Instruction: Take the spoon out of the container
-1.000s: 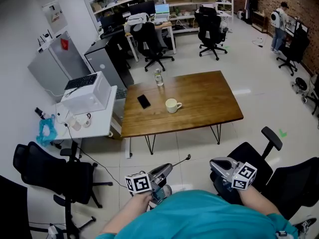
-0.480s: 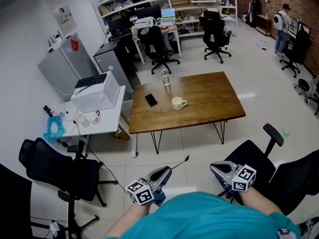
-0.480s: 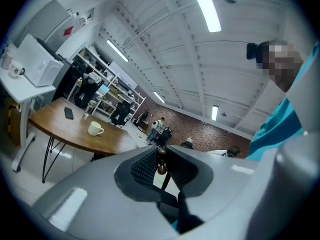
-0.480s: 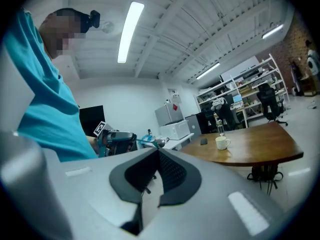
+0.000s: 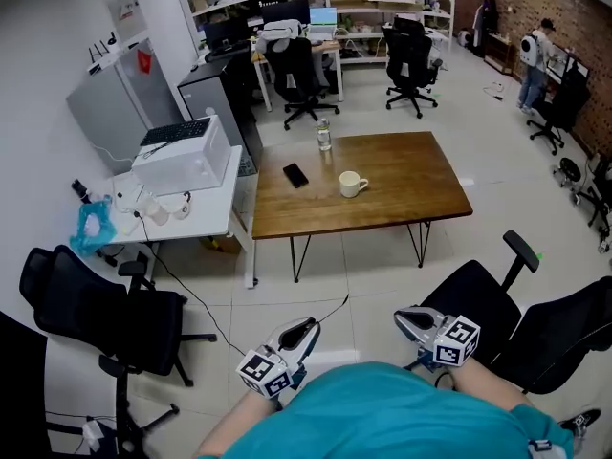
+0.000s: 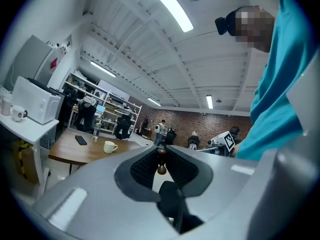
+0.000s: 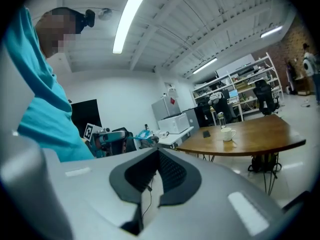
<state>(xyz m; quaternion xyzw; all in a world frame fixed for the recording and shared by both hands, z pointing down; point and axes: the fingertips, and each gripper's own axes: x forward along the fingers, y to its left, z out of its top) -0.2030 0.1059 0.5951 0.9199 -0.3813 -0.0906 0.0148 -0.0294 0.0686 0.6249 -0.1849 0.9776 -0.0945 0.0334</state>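
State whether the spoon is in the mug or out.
Out: the left gripper clamps the spoon, far from the mug on the table.

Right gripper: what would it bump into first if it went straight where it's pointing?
The right gripper has free air close ahead; farther off it would probably reach the white side table, though depth is hard to judge.

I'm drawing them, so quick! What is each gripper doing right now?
Left gripper: jaws closed on the thin brown-handled spoon.
Right gripper: jaws closed, holding nothing.
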